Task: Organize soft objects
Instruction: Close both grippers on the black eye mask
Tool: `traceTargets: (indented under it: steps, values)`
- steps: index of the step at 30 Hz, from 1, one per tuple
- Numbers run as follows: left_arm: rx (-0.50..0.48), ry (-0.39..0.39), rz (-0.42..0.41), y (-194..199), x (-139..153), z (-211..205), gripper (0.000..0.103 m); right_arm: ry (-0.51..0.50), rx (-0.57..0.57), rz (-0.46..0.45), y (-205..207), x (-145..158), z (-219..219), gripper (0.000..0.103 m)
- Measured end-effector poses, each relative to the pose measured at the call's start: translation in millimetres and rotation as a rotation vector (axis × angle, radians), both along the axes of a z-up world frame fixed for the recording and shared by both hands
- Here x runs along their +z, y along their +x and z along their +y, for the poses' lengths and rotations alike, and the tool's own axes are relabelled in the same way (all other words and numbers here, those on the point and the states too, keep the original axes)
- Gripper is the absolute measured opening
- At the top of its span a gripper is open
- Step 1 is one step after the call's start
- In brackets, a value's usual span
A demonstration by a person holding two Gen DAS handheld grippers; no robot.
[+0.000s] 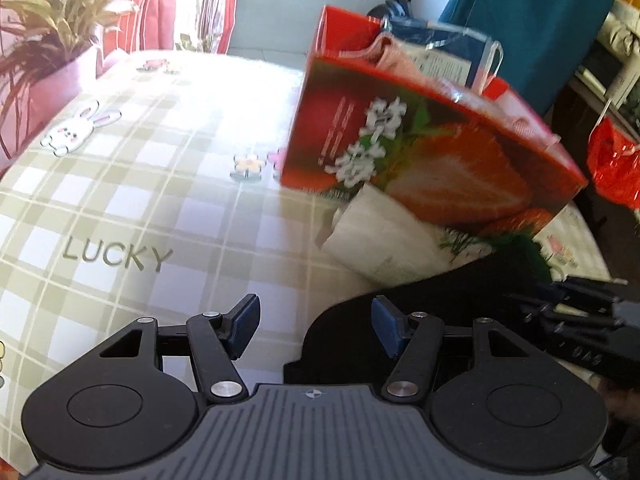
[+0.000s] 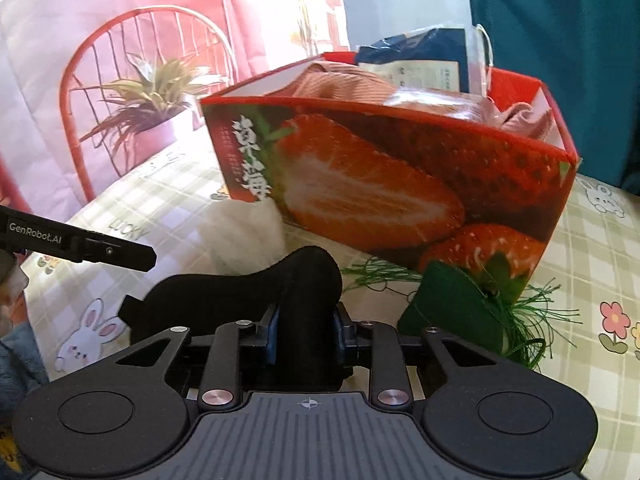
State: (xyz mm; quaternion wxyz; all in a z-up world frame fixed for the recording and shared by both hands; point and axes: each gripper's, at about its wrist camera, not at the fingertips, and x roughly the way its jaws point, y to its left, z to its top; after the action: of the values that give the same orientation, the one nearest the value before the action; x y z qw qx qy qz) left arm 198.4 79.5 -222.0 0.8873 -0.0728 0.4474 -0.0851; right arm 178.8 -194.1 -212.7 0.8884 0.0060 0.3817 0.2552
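The right gripper (image 2: 305, 338) pinches a black soft cloth (image 2: 224, 296) that lies on the checked tablecloth (image 1: 120, 200), just in front of the red strawberry box (image 2: 380, 184). The left gripper (image 1: 316, 326) stands spread, nothing between its pads, beside the same cloth. A pink fabric (image 2: 332, 80) fills the box; a green tasselled cloth (image 2: 460, 312) lies against its corner.

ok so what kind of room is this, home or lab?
Most likely a home dining area: a table under a checked cartoon-bunny tablecloth, a red metal chair beside it, and a potted plant by red curtains. Nothing lab-like shows.
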Motion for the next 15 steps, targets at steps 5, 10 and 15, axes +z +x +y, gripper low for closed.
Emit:
traceTargets:
  steps: [5, 10, 15]
  values:
    - [-0.030, -0.018, 0.020, -3.1, -14.1, -6.2, 0.064, 0.007, -0.034, 0.001, -0.5, -4.1, -7.5, 0.026]
    - [-0.054, -0.027, 0.027, -5.8, -22.7, -14.6, 0.064, 0.035, -0.061, 0.014, -2.6, -9.5, -10.8, 0.027]
    - [-0.073, 0.000, 0.011, -2.4, -26.8, -21.0, 0.066, 0.042, -0.060, 0.021, -5.0, -13.1, -10.4, 0.027]
